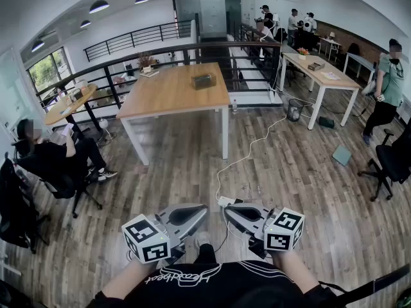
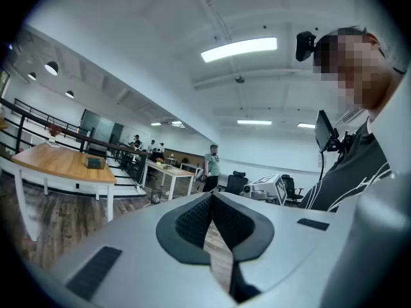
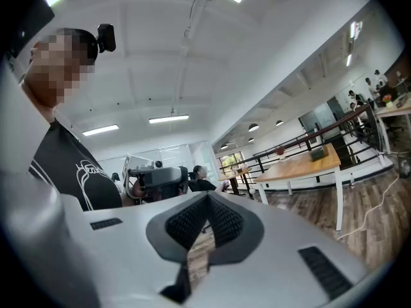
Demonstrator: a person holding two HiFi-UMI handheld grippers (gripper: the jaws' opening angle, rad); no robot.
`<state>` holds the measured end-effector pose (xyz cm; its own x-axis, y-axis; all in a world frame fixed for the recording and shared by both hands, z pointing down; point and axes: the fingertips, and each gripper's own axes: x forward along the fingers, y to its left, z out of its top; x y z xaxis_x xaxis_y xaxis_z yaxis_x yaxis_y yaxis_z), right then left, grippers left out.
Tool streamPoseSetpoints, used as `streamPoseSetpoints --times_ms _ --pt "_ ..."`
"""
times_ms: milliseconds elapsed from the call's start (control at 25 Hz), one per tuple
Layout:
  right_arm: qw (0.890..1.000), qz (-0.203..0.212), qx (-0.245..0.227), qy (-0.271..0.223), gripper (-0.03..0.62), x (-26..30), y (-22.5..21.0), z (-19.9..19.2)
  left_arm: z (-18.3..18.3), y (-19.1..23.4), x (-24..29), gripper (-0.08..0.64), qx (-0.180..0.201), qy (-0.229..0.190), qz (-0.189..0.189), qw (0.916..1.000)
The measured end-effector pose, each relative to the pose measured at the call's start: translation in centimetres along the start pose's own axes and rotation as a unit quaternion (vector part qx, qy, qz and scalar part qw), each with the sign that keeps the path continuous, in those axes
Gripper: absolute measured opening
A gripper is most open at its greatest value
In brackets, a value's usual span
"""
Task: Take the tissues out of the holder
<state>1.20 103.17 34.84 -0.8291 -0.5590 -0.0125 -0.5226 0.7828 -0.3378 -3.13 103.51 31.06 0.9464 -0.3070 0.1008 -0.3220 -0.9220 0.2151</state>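
The wooden floor (image 1: 289,172) fills most of the head view. A long wooden table (image 1: 173,92) stands in the upper middle of the frame. At the bottom centre the left gripper (image 1: 202,212) and the right gripper (image 1: 228,212) point tip to tip, each with its jaws pressed together and nothing between them. The tissue holder (image 1: 204,81), a small dark box, sits on the table's far right part, well apart from both grippers.

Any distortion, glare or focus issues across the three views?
Head view: heavy fisheye, the black metal railing bows and the corners go dark. Left gripper view: the long ceiling strip light is blown out, the near dark textured fingers look soft. Right gripper view: same dark corners, the light wooden table sits tilted.
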Motion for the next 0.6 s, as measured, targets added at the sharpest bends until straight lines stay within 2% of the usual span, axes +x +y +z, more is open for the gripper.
streamPoseSetpoints --times_ms 280,600 --pt "1.000 0.016 -0.014 0.014 0.017 1.1 0.9 -0.3 -0.3 -0.2 -0.3 0.014 0.005 0.004 -0.008 1.0000" --pt "0.999 0.017 -0.030 0.031 0.017 2.6 -0.1 -0.4 0.0 2.0 -0.4 0.014 -0.003 -0.009 0.000 1.0000"
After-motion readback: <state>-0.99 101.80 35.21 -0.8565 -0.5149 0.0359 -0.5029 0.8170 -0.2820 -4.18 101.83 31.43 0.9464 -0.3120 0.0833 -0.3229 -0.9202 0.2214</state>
